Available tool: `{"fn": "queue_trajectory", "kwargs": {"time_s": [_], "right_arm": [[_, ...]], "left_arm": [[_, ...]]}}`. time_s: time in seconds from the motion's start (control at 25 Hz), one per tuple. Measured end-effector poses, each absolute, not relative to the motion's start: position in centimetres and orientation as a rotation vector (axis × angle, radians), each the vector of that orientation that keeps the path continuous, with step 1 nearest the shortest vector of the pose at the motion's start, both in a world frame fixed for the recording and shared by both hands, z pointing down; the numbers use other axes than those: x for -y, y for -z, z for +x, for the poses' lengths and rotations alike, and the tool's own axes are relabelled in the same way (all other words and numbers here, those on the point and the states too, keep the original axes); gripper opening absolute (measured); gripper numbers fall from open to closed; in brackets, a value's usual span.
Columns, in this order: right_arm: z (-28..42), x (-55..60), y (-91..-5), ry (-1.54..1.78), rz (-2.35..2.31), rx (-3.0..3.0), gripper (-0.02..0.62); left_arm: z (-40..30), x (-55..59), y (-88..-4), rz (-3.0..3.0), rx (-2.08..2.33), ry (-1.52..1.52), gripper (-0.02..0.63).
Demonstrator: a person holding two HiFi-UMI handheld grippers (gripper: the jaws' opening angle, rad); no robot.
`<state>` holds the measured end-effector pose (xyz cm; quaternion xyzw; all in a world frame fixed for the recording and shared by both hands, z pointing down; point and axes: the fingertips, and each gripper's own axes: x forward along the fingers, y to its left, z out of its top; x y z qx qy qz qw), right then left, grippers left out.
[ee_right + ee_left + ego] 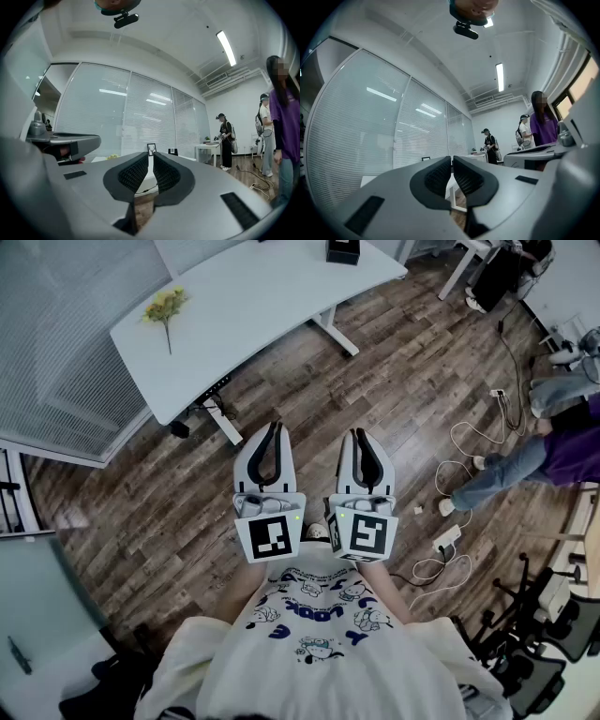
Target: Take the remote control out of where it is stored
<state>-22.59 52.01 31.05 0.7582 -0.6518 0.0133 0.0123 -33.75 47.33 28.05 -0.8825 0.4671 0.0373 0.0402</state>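
Head view, we hold left gripper (274,427) and right gripper (359,433) level over floor (403,362), jaws together, empty, desk (253,306) ahead.

White desk (253,306) bears yellow flowers (165,304) and a black box (343,250); beneath the desk, streaked brown plank floor (412,381); short of the desk, pale grey left gripper (275,427) and right gripper (359,434) with black-and-white square markers (273,539), and a white shirt (319,643) printed blue
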Motion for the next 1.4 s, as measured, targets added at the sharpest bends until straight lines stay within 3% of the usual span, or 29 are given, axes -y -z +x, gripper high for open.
{"fn": "queue_trajectory", "kwargs": {"time_s": [1.4], "right_arm": [[-22.1,-44.4,-32.8,-0.095,2.439,1.904,0.051]], "left_arm": [[-32.2,-38.2,-30.2,-2.786,-1.320,-0.072,0.029]]}}
